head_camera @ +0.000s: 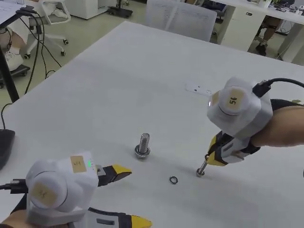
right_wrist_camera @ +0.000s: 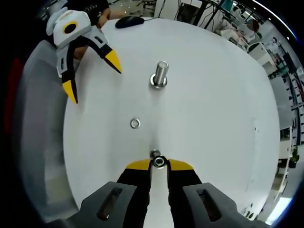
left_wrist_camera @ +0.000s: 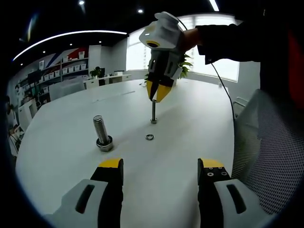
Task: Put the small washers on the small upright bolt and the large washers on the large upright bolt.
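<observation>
"What's on that big white table (head_camera: 95, 85) in this office?"

"Look at the right gripper (right_wrist_camera: 158, 167). Its yellow tips are pinched nearly together on a tiny ring. I think it's a small washer (right_wrist_camera: 158, 161). It sits right on top of the small bolt (head_camera: 202, 168)."

"How should it do this bit?"

"Keep the hole over the bolt's tip and stay straight up. Then let go gently so the ring slides down. A tilt could knock that thin bolt over."

"What else is there?"

"A loose washer (head_camera: 173, 180) lies flat near that bolt, at 8 o'clock. The large bolt (head_camera: 143, 145) stands further off, at 10 o'clock, with a ring round its foot. The left gripper (head_camera: 132, 195) is at 7 o'clock from it, jaws wide apart and holding nothing. Nothing seems to be in the way. A white chair (head_camera: 180, 19) stands behind the table at 12 o'clock."
</observation>
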{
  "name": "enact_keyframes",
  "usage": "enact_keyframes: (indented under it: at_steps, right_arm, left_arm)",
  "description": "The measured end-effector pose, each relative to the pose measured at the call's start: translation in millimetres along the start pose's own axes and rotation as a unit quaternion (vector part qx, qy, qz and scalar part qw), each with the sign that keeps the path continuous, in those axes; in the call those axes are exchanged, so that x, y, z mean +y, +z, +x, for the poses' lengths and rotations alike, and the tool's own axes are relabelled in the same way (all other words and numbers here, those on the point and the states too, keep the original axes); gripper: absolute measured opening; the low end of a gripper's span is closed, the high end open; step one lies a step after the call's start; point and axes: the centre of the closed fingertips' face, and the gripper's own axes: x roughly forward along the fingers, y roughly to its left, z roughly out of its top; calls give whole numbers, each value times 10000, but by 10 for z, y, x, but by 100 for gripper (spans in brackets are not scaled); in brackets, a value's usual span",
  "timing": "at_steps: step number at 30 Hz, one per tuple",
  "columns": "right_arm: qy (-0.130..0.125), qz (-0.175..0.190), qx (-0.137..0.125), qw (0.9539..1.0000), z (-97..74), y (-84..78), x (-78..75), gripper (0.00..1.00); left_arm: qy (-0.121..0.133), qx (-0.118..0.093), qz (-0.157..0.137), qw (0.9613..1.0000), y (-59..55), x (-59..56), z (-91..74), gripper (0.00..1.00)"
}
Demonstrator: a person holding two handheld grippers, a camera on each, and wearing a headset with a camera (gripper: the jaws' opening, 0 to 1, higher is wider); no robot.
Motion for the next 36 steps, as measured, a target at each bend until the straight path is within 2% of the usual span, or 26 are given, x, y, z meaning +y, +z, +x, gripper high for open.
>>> enact_keyframes:
  at_steps: [13, 28, 36]
  right_arm:
    - [93, 31, 56, 9999, 104, -36, 27, 14]
    - [280, 83, 125, 9995, 373, -97, 80, 14]
    - [313, 136, 113, 9994, 438, -106, 86, 14]
  left_arm:
    - [1, 27, -36, 10000, -35, 0, -3, 62]
    - [22, 84, -67, 9999, -81, -12, -4, 62]
    - [29, 105, -71, 9999, -95, -17, -7, 62]
